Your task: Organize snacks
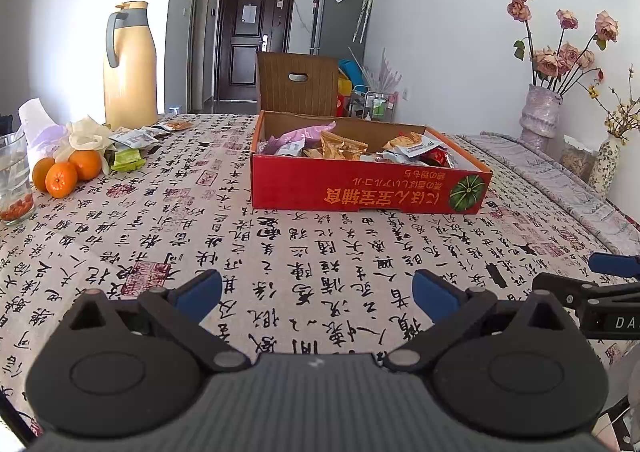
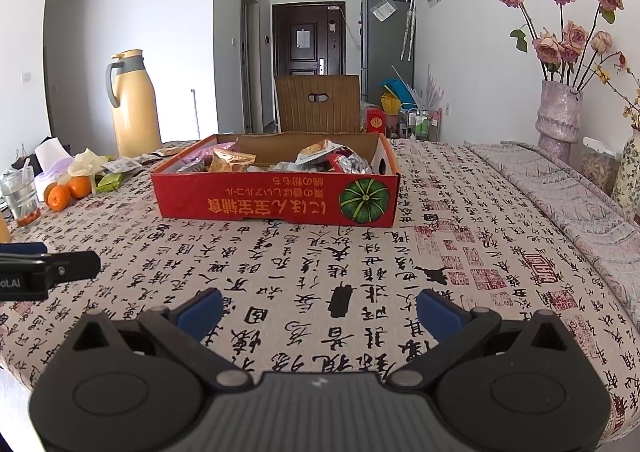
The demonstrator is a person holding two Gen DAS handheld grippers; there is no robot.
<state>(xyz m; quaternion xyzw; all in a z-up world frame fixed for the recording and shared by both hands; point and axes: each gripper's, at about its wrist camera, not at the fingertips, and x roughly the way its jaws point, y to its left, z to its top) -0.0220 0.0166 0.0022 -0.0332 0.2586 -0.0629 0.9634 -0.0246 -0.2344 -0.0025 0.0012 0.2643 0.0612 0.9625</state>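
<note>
While both tools hang low over the desk (image 1: 304,252), each stands with its blue-padded jaws spread wide and nothing between them: the left hand-held gripper (image 1: 318,294) and the right hand-held gripper (image 2: 320,310).

One red box (image 1: 360,188) sits on the desk well ahead of both, slightly right of centre for the left one and slightly left of centre for the right one. Snack packets (image 1: 340,146) are heaped inside it, too jumbled to count.

More loose packets (image 1: 132,144) lie on the cloth far to the left, beside three oranges (image 1: 66,172), well apart from either tool. One glass (image 1: 14,176) stands at the left edge, one tall yellow jug (image 1: 130,64) behind the fruit, and two vases (image 1: 540,112) with flowers on the right. One chair (image 1: 298,82) shows behind the box.
</note>
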